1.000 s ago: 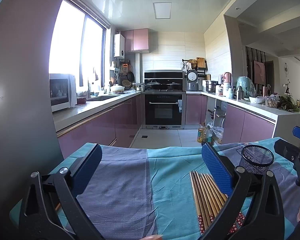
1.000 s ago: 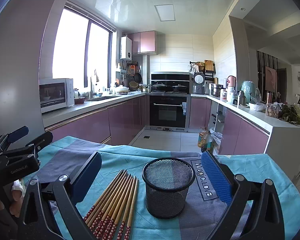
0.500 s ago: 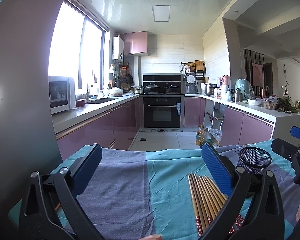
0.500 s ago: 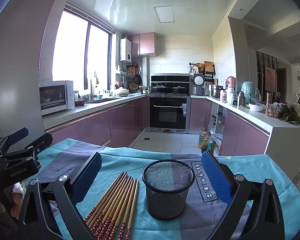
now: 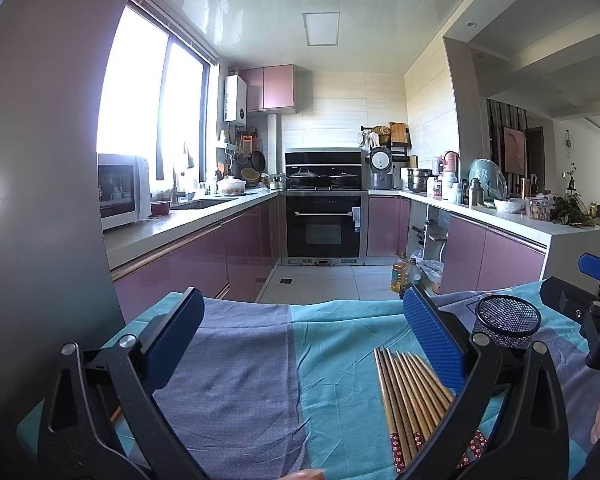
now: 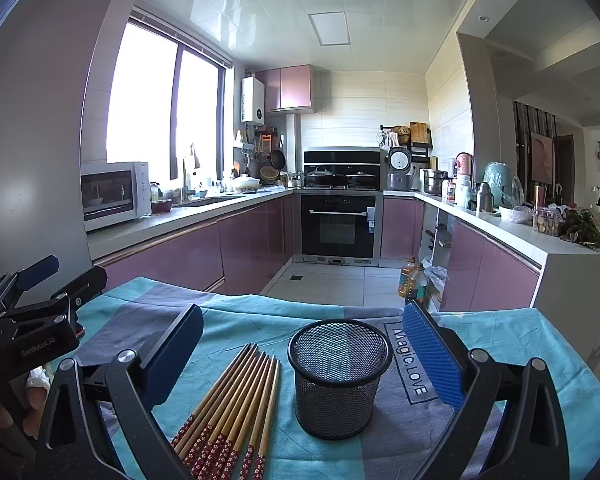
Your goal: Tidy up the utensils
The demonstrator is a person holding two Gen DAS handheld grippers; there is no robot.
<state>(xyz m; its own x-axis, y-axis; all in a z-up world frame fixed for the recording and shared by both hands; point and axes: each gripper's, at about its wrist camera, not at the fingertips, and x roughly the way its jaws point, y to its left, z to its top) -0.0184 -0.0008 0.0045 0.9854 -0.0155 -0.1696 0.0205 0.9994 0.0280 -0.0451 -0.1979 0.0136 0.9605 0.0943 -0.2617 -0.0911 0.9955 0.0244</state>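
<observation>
Both grippers, left [image 5: 298, 334] and right [image 6: 300, 344], are wide apart and empty, so pinch a few sticks [image 6: 236, 404] near the red ends and drop them straight into the cup [image 6: 338, 376].

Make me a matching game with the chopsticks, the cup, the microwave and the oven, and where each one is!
Things:
1. chopsticks
2. mesh cup
3. microwave
4. oven

Places:
A. built in under the stove at the far wall
B. on the counter by the window
C. lying flat in a row on the cloth
D. standing upright, empty, right of the chopsticks

Pairs: 1-C, 2-D, 3-B, 4-A
</observation>
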